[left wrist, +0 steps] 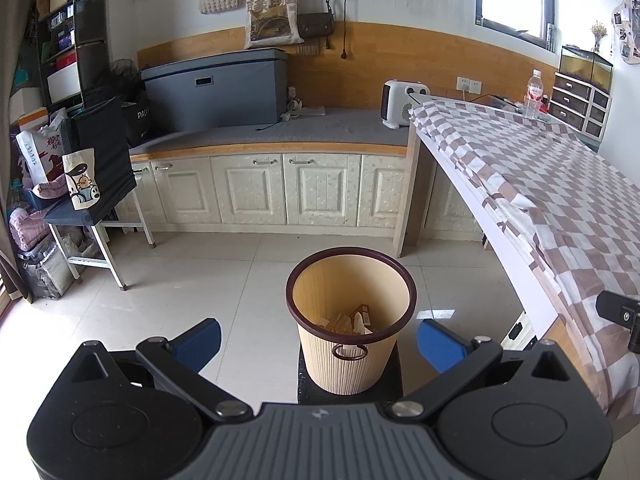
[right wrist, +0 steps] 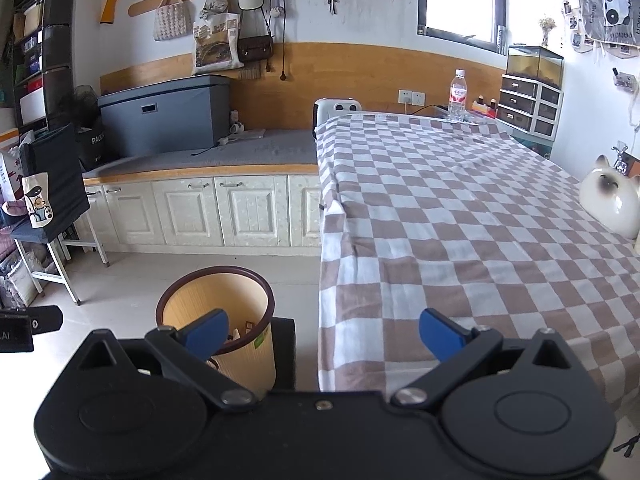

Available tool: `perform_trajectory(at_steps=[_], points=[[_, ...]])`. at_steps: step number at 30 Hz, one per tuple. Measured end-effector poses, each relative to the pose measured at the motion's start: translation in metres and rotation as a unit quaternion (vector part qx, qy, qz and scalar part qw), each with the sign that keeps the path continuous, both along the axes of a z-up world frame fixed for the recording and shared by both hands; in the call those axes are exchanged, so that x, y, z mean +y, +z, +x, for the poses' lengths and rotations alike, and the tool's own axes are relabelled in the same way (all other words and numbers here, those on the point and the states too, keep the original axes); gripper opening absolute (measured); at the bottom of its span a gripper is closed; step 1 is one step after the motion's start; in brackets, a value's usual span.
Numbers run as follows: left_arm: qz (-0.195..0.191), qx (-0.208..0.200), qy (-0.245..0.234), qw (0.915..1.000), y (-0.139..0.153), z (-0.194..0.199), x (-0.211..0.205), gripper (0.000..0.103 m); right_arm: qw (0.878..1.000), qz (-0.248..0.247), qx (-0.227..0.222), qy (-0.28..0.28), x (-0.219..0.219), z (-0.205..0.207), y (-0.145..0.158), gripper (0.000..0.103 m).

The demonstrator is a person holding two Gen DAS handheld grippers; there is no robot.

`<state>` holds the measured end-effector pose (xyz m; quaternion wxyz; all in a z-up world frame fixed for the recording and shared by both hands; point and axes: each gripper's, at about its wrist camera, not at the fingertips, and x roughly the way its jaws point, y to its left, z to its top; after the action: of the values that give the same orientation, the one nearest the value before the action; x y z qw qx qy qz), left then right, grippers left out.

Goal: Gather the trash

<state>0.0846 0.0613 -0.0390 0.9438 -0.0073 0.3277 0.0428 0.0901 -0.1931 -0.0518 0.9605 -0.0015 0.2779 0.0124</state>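
Observation:
A beige ribbed waste bin (left wrist: 348,364) with a dark brown rim stands on a black stool beside the table. Paper and wrapper scraps (left wrist: 352,322) lie in its bottom. My left gripper (left wrist: 318,342) is open and empty, held above and just in front of the bin, its blue pads either side of it. The bin also shows in the right wrist view (right wrist: 240,364). My right gripper (right wrist: 324,334) is open and empty, above the near left edge of the checked tablecloth (right wrist: 460,232), its left pad over the bin's mouth.
A water bottle (right wrist: 458,96) stands at the table's far end. A ceramic cat (right wrist: 610,200) sits at the table's right edge. A white heater (left wrist: 402,104) and a grey box (left wrist: 216,88) are on the cabinet bench. A chair with bags (left wrist: 94,184) stands left.

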Motion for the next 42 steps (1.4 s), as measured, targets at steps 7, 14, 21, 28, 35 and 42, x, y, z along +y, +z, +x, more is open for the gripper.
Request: perform_trajectory(at_steps=[7, 14, 21, 28, 35, 42], points=[[0.0, 0.0, 0.0, 1.0, -0.0002, -0.0007, 0.0001, 0.103, 1.0, -0.003, -0.003, 0.002, 0.0019, -0.0005, 0.0018, 0.103], [-0.002, 0.002, 0.0, 1.0, -0.002, -0.0011, -0.0038, 0.103, 1.0, -0.005, -0.003, 0.003, 0.0029, -0.0018, 0.0022, 0.103], [-0.006, 0.007, -0.002, 1.0, -0.0043, -0.0012, -0.0051, 0.103, 1.0, -0.006, -0.001, 0.005, 0.0043, -0.0018, 0.003, 0.103], [-0.006, 0.007, -0.002, 1.0, -0.0042, -0.0008, -0.0048, 0.103, 1.0, -0.006, -0.001, 0.006, 0.0047, -0.0013, 0.0033, 0.103], [-0.007, 0.008, -0.002, 0.9999, -0.0049, 0.0001, -0.0044, 0.103, 1.0, -0.007, -0.001, 0.007, 0.0054, -0.0004, 0.0037, 0.103], [-0.007, 0.008, -0.001, 0.9999, -0.0046, 0.0003, -0.0038, 0.103, 1.0, -0.01, 0.0, 0.012, 0.0063, 0.0011, 0.0012, 0.103]])
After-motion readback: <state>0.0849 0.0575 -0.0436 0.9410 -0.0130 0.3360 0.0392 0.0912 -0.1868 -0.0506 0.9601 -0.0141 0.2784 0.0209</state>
